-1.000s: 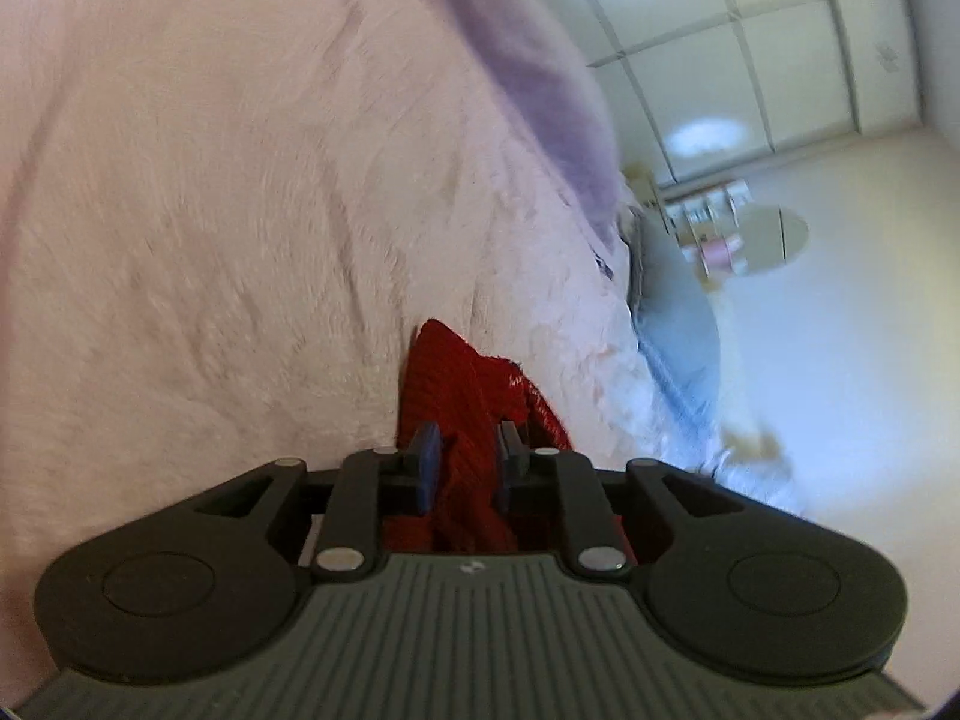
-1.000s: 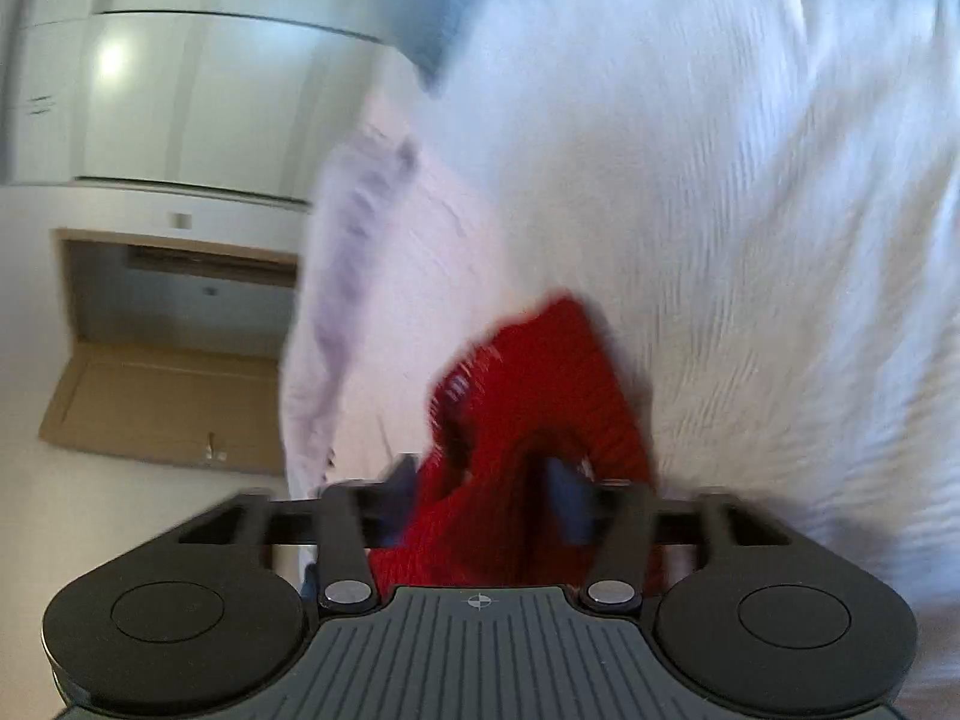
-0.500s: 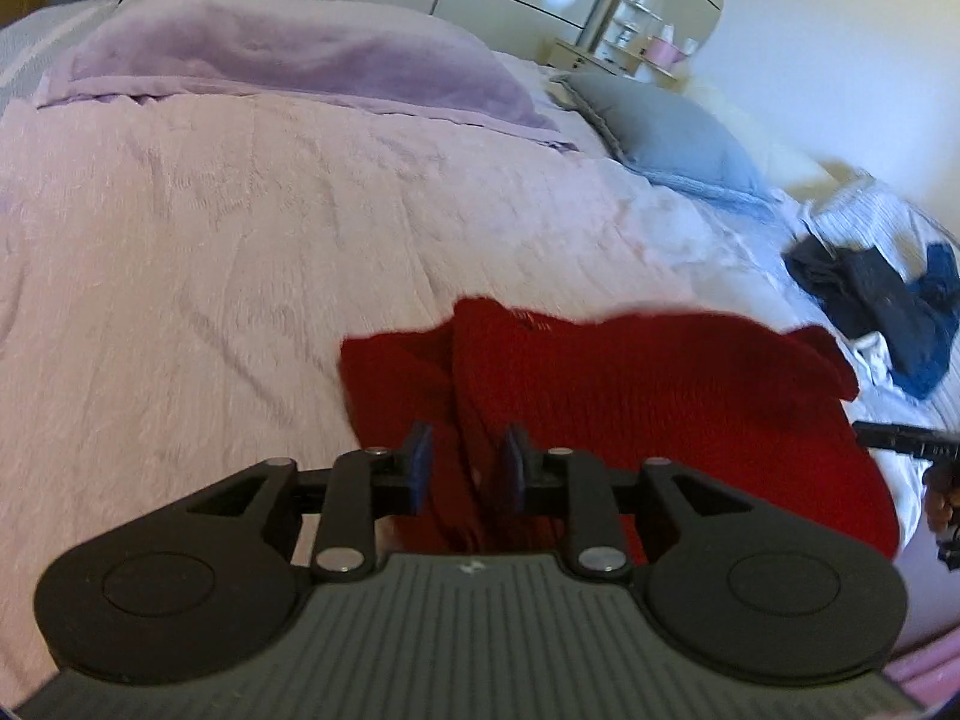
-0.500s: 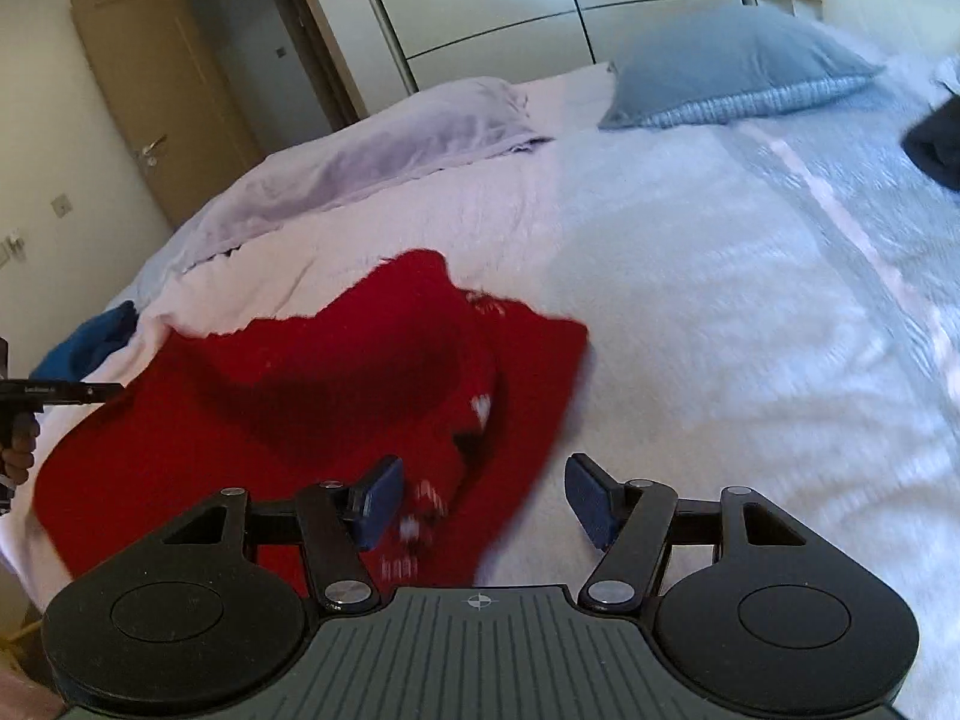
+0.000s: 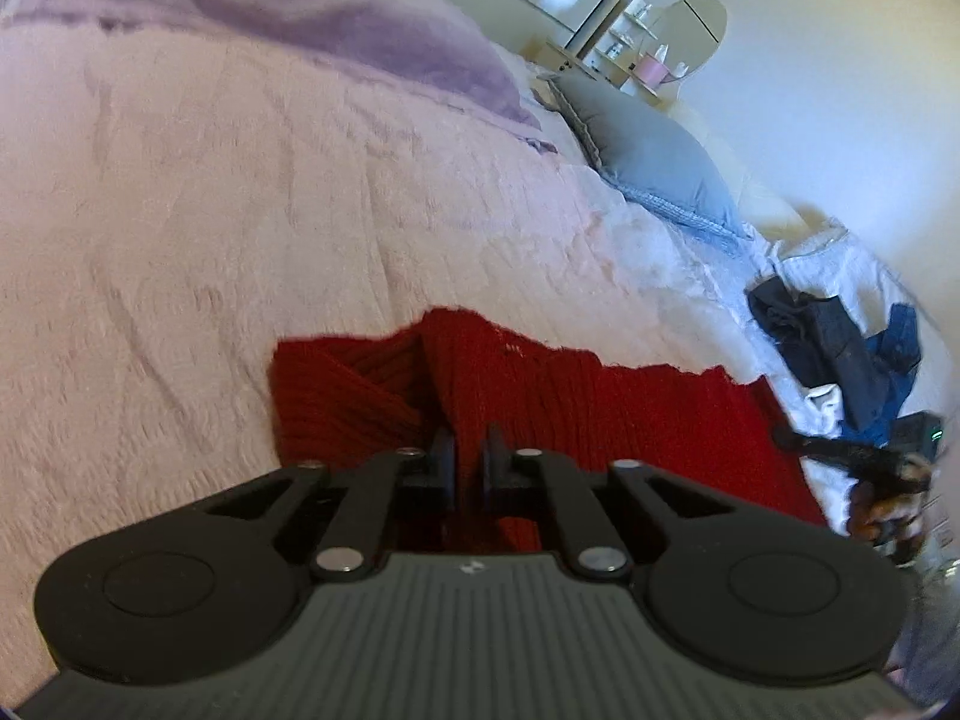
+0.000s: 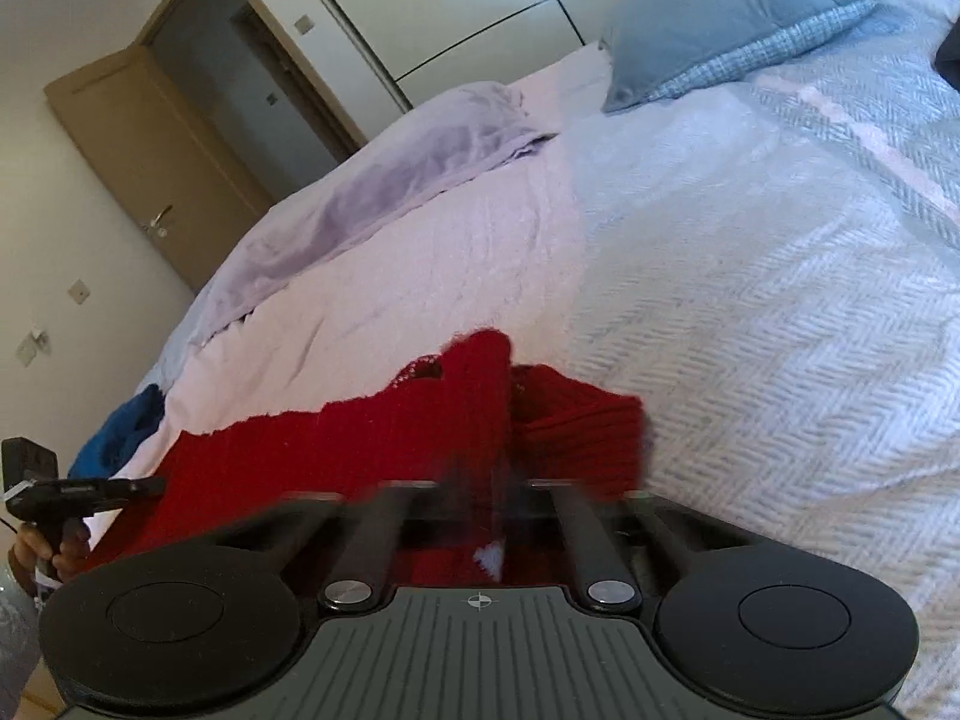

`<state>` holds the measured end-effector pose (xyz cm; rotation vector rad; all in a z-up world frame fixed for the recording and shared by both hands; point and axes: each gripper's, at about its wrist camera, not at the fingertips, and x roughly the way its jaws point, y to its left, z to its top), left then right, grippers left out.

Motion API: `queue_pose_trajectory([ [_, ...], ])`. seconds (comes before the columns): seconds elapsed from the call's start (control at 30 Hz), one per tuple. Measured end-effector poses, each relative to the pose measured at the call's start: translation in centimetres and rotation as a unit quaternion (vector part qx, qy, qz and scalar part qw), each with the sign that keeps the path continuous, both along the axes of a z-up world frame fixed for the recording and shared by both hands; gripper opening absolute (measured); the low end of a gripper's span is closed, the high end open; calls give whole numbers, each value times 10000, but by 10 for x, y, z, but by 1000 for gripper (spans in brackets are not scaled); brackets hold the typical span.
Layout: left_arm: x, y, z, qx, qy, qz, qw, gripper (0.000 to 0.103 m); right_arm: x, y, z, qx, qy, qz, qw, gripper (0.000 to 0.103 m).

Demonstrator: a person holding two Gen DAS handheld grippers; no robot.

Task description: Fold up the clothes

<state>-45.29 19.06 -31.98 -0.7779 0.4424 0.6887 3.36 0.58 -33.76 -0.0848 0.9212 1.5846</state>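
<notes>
Since half a second ago, the right gripper (image 6: 480, 480) has closed blurrily on the red ribbed knit sweater (image 5: 600, 414); the left gripper (image 5: 469, 456) clamps its other corner, long axis stretched between them on the pink bedspread (image 5: 240, 210).

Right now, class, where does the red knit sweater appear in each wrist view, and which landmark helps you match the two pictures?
Left wrist view: the red sweater lies low and centre-right on the bed, running into the left gripper.
Right wrist view: the red sweater lies low and centre-left, running into the blurred right gripper.
Shared landmark: the grey-blue pillow.
</notes>
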Motion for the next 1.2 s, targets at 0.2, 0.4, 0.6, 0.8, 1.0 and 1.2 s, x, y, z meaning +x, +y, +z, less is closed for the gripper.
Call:
queue_pose_trajectory([
  [0.2,-16,-4,21,769,-177,353,9963,5,-8,-15,34,718,-839,-164,9938,4],
  [0.4,-11,0,12,668,-15,520,9964,5,-3,18,16,153,-961,-372,9946,4],
  [0.6,-11,-3,-8,193,152,715,9971,13,3,14,-11,-459,-472,-604,9960,17],
  [0.8,-64,-78,5,-63,-443,1013,9939,34,0,-84,15,60,419,-1025,9938,70],
  [1.0,-101,-159,0,-550,-1073,1120,9864,41,-22,-186,3,269,1222,-1025,9868,70],
  [1.2,-91,-169,-22,-784,-1601,1342,9748,36,-35,-178,-9,245,1570,-1081,9814,70],
])
